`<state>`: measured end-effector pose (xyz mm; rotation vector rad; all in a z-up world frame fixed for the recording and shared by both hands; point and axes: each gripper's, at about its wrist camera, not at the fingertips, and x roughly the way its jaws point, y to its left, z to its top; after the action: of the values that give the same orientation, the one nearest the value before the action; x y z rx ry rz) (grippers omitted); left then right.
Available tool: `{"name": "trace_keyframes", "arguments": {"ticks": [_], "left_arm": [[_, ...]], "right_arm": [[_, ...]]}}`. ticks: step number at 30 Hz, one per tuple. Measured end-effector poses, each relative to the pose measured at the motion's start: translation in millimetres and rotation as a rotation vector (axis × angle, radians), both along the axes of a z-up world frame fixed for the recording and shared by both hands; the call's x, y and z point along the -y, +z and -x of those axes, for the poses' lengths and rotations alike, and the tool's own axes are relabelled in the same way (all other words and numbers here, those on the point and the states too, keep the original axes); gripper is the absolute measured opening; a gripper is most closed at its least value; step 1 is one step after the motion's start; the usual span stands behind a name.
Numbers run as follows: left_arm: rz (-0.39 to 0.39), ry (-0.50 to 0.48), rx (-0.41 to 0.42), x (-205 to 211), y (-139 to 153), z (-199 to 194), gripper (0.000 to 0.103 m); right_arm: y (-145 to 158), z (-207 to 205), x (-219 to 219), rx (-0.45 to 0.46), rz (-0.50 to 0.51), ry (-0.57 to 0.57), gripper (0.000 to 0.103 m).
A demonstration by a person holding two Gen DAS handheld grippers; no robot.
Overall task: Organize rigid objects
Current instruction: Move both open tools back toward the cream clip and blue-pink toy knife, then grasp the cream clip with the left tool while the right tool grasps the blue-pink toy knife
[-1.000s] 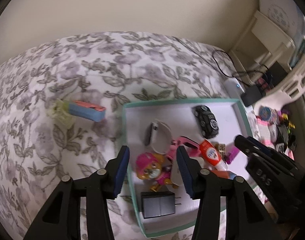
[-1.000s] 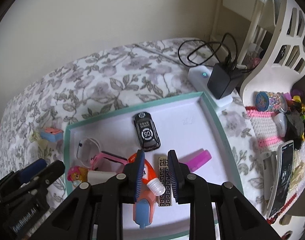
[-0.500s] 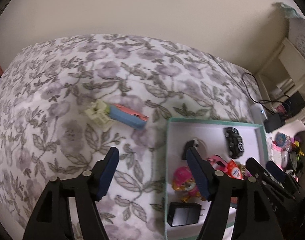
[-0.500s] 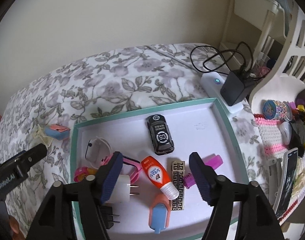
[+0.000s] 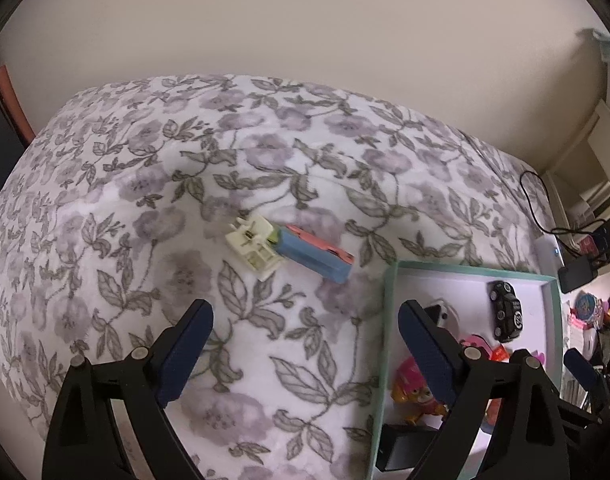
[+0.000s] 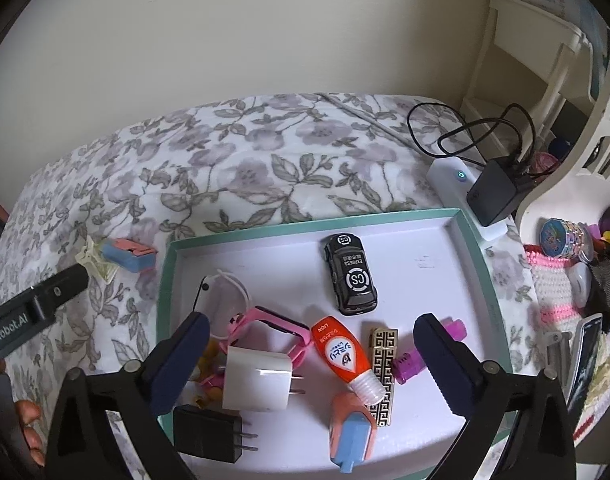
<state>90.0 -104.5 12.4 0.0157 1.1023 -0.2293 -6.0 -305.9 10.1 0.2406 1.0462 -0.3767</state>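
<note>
While both grippers hang over the soft, fuzzy blanket (image 5: 265,160) with its gray leaves and purple flowers, each one has its two dark blue fingers spread wide and holds nothing. Nearest in the right wrist view, the right gripper (image 6: 311,358) sits above the near part of the tray (image 6: 475,264), a flat box with a smooth white floor and low green walls. Between its fingers lie a boxy white plug (image 6: 258,378) with metal prongs and a shiny orange bottle (image 6: 339,354) with a white screw neck. A black plug (image 6: 209,434) and a peach and blue clip (image 6: 352,432) lie at the near edge of the tray. Beside the bottle are a flat gold and black bar (image 6: 383,364) and a see-through purple tube (image 6: 415,362). A pink watch (image 6: 271,330) and a white strap (image 6: 227,292) rest to the left, and a glossy black toy car (image 6: 351,274) sits farther back. The left gripper (image 5: 305,354) hovers over the blanket just left of the tray, its right finger over the tray's left wall. Farther off, outside the tray, a blue and pink block (image 5: 315,252) lies on the blanket, touching a small cream plastic clip (image 5: 254,240). Far to the right, a black charger (image 6: 493,196) with a curly cord sits on a white box (image 6: 459,184).
</note>
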Motion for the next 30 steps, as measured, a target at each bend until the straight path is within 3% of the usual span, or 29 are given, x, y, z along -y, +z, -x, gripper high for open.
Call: {"name": "trace_keyframes", "arguments": {"ticks": [4,17,25,27,30], "left_arm": [[0.017,0.021,0.007,-11,-2,-10,0.102],[0.07,0.157,-0.104,-69,-36,-56,0.102],[0.185,0.19,-0.17,-80,-58,-73,0.102],[0.206,0.187,-0.167,-78,-58,-77,0.101],[0.231,0.176,-0.162,-71,-58,-84,0.09]], "right_arm": [[-3,-7,-7,0.001,-0.007,0.018,0.103],[-12,-49,-57,0.018,-0.051,0.124,0.103],[-27,-77,-78,-0.011,-0.028,0.157,0.103],[-27,-81,-81,-0.008,-0.02,0.162,0.103],[-27,-87,-83,0.001,-0.006,0.167,0.103]]}}
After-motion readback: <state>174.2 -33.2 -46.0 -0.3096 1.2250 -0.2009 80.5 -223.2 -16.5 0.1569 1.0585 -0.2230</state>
